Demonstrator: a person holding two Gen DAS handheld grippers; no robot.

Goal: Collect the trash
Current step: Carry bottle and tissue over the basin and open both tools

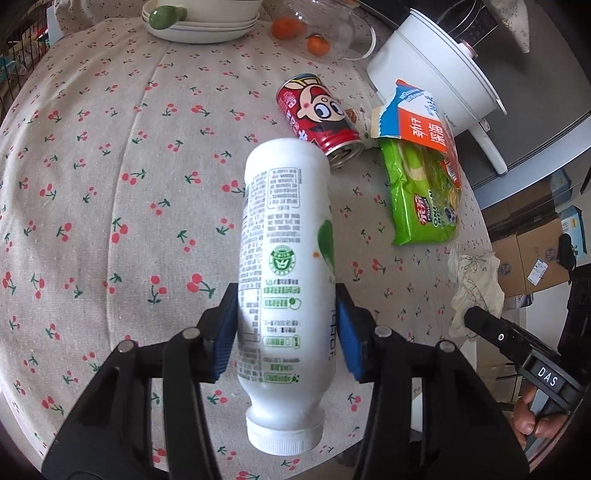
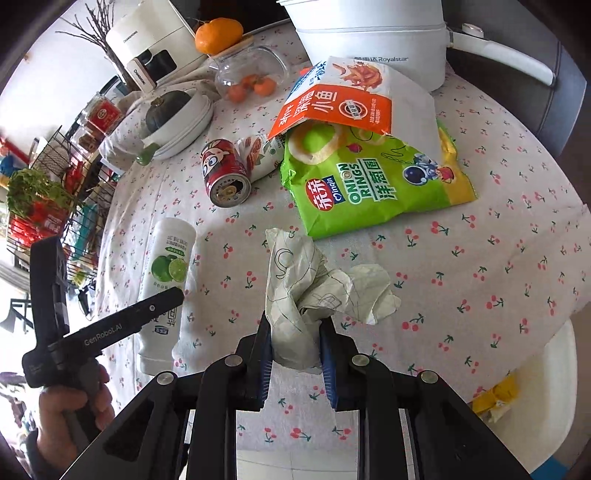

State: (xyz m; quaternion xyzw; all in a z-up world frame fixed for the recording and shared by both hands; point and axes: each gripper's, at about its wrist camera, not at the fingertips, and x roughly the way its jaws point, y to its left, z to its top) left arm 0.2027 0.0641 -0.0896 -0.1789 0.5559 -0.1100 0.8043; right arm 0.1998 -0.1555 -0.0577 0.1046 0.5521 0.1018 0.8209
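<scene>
My left gripper is shut on a white plastic bottle with green print, cap toward the camera, held above the cherry-print tablecloth; the bottle also shows in the right wrist view. My right gripper is shut on a crumpled sheet of paper, seen at the table's right edge in the left wrist view. A red drink can lies on its side. A green onion-ring bag lies under an orange and white snack bag.
A white electric pot stands behind the bags. A glass jug holds small oranges. Stacked white bowls with a green squash sit at the back. A wire rack stands beside the table. Cardboard boxes are on the floor.
</scene>
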